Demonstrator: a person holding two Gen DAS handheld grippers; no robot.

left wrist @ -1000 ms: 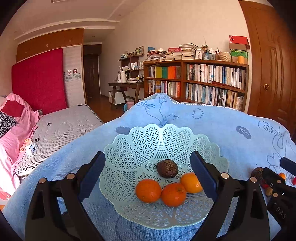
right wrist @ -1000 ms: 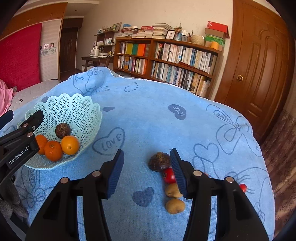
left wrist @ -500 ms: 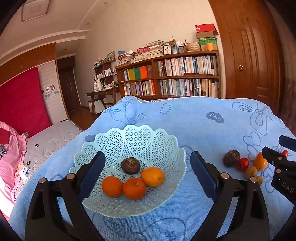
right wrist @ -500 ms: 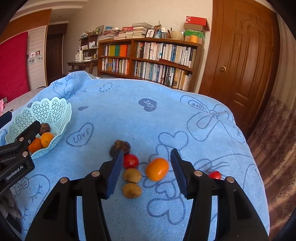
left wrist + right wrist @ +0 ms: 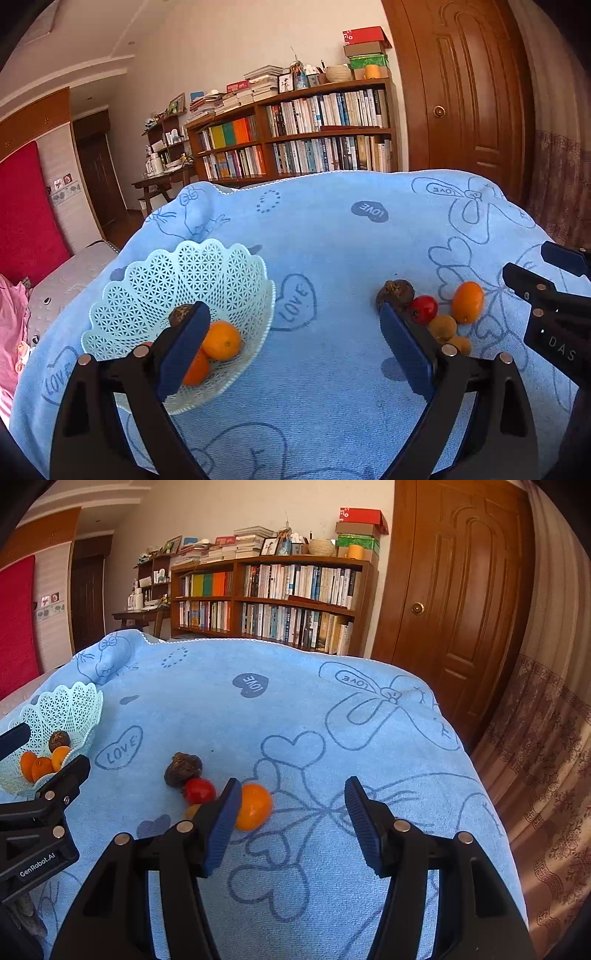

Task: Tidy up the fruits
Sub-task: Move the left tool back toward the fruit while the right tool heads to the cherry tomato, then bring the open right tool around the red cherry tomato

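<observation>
We see both tongs open, empty: left tongs (image 5: 291,347), right tongs (image 5: 293,819). Basket (image 5: 166,280) holds oranges (image 5: 221,340). Loose fruits on blue cloth (image 5: 332,709): orange fruit (image 5: 254,806), tomato (image 5: 199,791), dark fruit (image 5: 181,768), maybe passion fruit.

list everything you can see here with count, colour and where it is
basket: 1, pale mint lattice, left on the towel
oranges: 3, orange, in the basket
dark fruit: 1, brown, in the basket behind the oranges
loose dark fruit: 1, brown, on the towel, back of the loose cluster
tomato: 1, red, touching the loose dark fruit
loose orange: 1, orange, right of the tomato
small fruits: 2, tan, front of the cluster
towel: 1, blue with LOVE hearts, under everything
bookshelf: 1, brown, full of books, back wall
door: 1, brown, right
left gripper: black, blue fingers, open
right gripper: black, blue fingers, open, beside the loose orange
</observation>
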